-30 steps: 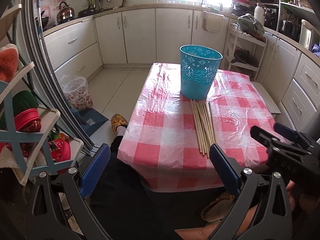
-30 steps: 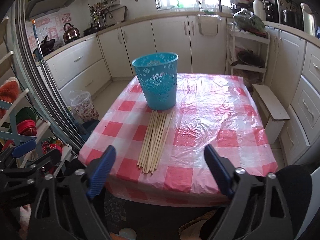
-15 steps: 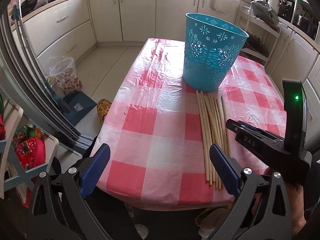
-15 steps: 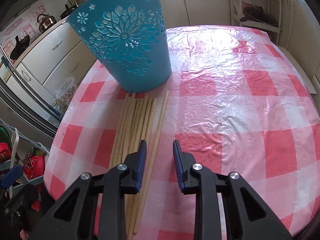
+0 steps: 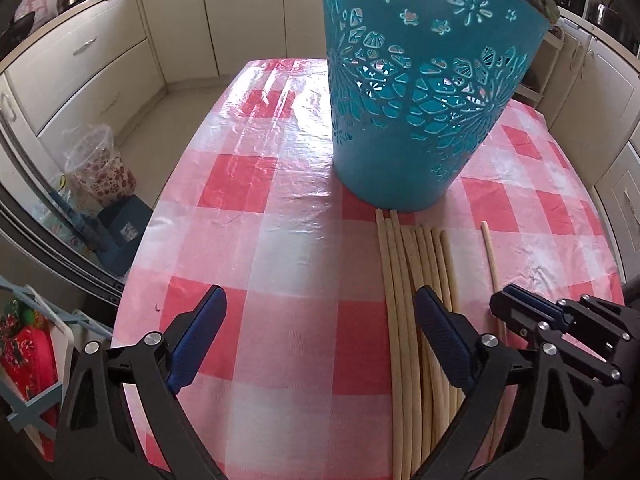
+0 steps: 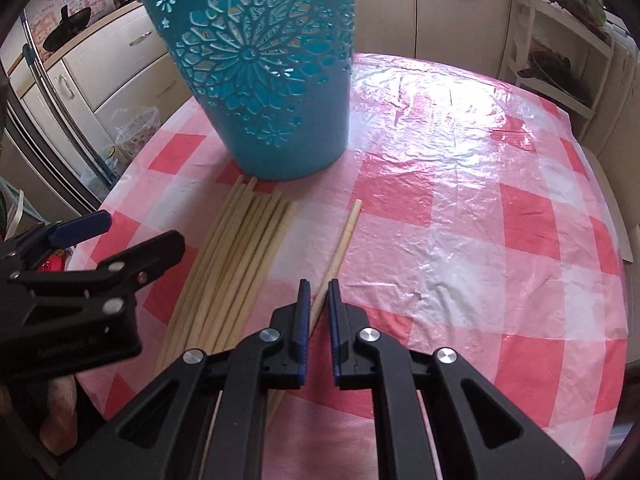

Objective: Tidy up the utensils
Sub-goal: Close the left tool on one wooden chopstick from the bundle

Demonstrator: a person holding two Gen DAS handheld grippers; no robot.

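My right gripper point(image 6: 318, 312) had just closed on one chopstick point(image 6: 340, 246), pulled aside from the bundle of about eight point(image 6: 244, 256) since earlier, my left gripper point(image 5: 320, 344) gaped empty beside them, one blue basket point(image 6: 260, 80) behind on the table point(image 6: 480, 200).

Near ends of pale wooden chopsticks point(image 5: 404, 320) hidden under black gripper frames; teal perforated plastic basket point(image 6: 260, 80) rim cut off by top edge.
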